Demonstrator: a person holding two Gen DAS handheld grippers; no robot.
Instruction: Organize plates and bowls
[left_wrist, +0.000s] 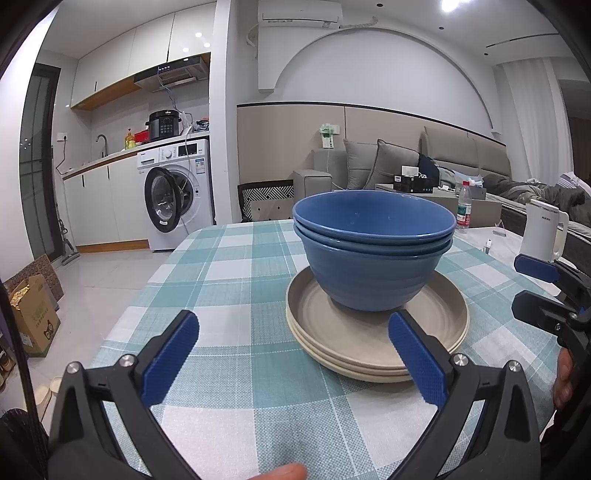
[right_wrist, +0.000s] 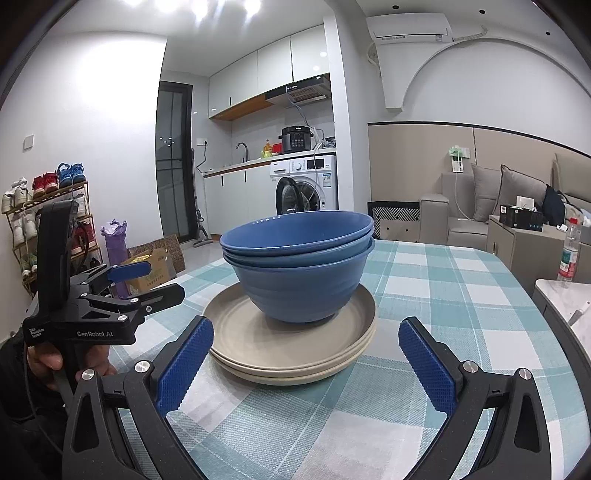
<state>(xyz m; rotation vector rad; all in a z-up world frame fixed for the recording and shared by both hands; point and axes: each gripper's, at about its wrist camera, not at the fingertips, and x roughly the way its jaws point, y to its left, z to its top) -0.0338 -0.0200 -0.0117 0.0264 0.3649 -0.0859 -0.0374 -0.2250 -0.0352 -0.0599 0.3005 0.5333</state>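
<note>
Blue bowls (left_wrist: 373, 254) (right_wrist: 299, 266): three nested, upright, mid-table. Resting inside top plate, roughly centred.

Beige plates (left_wrist: 369, 332) (right_wrist: 291, 343): stack of three by visible rims, flat on cloth, directly under bowls.

Table w/ teal-and-white check cloth (left_wrist: 229, 280) (right_wrist: 443, 295): carrying stack, stack toward near side in both wrist views.

Left gripper (left_wrist: 295, 354) (right_wrist: 147, 280): jaws spread wide, nothing between pads. Low over cloth, near-left of stack; right pad overlapping near plate rim in own view, contact not determinable. Held by hand at far left of right wrist view.

Right gripper (right_wrist: 306, 358) (left_wrist: 535, 288): jaws spread wide, holding nothing. Near side of stack, left pad just beside plate rim, apart from bowls. Seen at right edge of left wrist view, clear of stack.

White kettle (left_wrist: 543, 230): upright, far right, on pale surface beyond cloth.

Plastic bottle, red cap (left_wrist: 464, 206) (right_wrist: 569, 254): upright, far right, well apart from stack.

Washing machine (left_wrist: 177, 188) (right_wrist: 306, 184): background, far left, door ajar.

Cardboard box (left_wrist: 33, 317): on floor, left of table.
</note>
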